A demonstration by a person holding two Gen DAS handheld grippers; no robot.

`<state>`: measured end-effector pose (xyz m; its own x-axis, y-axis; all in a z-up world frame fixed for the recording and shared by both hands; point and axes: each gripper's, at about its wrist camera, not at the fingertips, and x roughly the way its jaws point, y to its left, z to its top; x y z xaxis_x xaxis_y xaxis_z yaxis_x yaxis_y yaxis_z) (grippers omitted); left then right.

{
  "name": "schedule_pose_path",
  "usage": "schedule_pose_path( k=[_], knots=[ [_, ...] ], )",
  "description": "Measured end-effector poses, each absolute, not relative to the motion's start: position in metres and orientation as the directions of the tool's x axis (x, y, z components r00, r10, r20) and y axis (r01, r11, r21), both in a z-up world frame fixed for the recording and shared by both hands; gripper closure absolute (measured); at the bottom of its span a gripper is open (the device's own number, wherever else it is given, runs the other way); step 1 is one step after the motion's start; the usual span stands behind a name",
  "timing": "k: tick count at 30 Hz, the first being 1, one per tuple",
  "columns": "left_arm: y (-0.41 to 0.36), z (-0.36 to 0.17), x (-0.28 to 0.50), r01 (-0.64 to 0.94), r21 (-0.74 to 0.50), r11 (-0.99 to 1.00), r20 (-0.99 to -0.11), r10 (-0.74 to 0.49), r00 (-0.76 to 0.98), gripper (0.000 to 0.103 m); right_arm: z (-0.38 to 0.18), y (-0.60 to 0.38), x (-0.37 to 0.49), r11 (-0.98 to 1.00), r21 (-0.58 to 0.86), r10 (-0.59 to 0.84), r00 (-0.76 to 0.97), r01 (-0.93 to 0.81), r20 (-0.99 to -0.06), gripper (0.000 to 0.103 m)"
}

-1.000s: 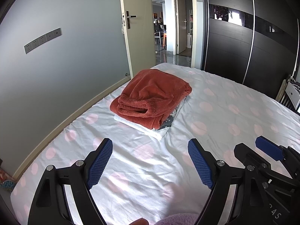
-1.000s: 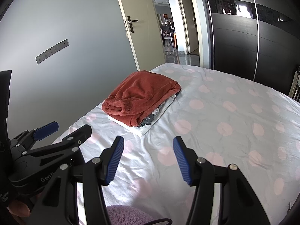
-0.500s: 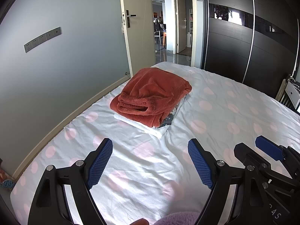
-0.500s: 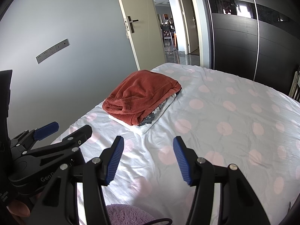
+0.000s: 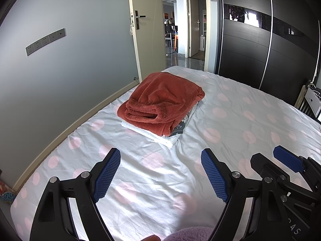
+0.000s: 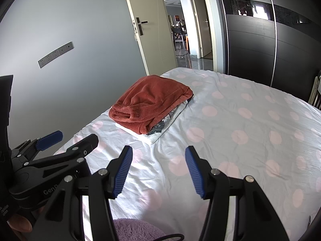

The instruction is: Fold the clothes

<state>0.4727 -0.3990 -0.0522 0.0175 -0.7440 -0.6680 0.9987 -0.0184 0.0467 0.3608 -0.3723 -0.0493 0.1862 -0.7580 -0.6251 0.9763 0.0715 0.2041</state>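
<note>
A folded rust-red fleece garment lies on top of a stack with a dark patterned piece and a white folded piece, on the bed's far left; the fleece also shows in the right wrist view. My left gripper is open and empty above the sheet, short of the stack. My right gripper is open and empty, beside the left one. A lilac fluffy garment peeks in at the bottom edge below both grippers.
The bed has a white sheet with pink dots. A grey wall runs along the bed's left side. An open door and a dark wardrobe stand beyond the bed. A radiator is at the right.
Both grippers have drawn back and risen slightly, so the stack sits a little higher in each view. Both stay open and empty.
</note>
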Motion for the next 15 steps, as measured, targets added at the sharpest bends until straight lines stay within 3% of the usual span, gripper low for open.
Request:
schedule_pose_path(
  k=[15],
  knots=[
    [-0.3984, -0.0526, 0.4717, 0.998, 0.052, -0.017, -0.667, -0.744, 0.022, 0.019, -0.0508, -0.3727, 0.3591, 0.075, 0.205, -0.755, 0.19, 0.976, -0.627, 0.05]
  ],
)
